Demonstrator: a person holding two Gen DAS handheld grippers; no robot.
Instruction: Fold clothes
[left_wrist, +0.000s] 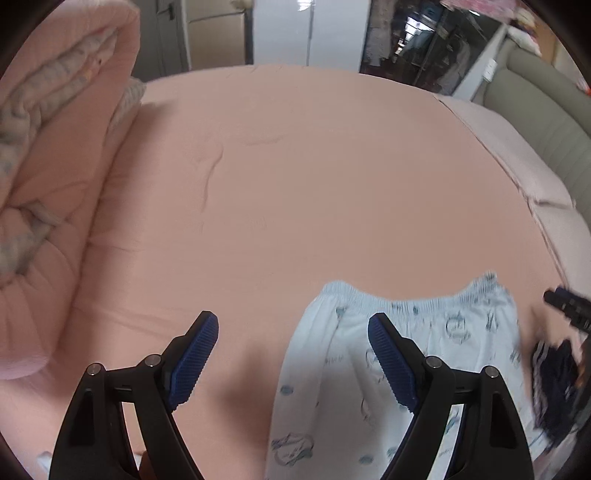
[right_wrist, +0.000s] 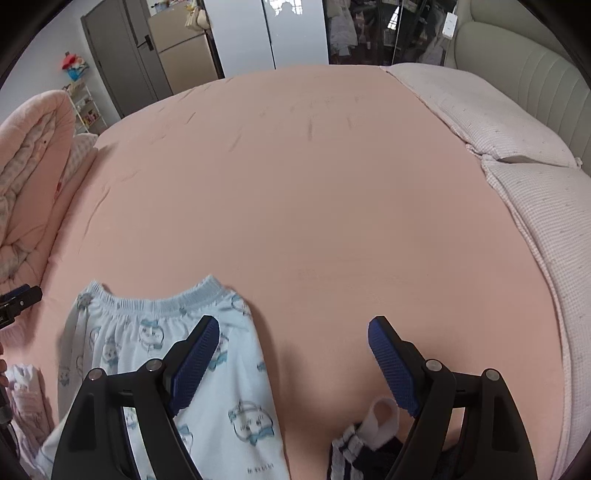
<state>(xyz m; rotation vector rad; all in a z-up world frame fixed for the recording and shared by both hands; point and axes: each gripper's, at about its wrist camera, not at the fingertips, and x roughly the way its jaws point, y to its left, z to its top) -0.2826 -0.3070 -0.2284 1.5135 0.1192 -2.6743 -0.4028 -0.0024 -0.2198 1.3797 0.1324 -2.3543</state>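
The pants (left_wrist: 406, 354) lie flat on the pink bed (left_wrist: 295, 184) at its near edge, waistband on the far side, probably spread this way so they can be folded. The left gripper (left_wrist: 293, 363) and right gripper (right_wrist: 293, 363) hang above them, one over each side, jaws wide apart with nothing between. A dark garment (right_wrist: 365, 454) lies just right of the pants.

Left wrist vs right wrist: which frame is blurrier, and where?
Left wrist view is softer: the pajama pants waistband and the right tool at the edge smear. Right wrist view is sharper, pants print crisp; both bow the bed sheet at the edges.
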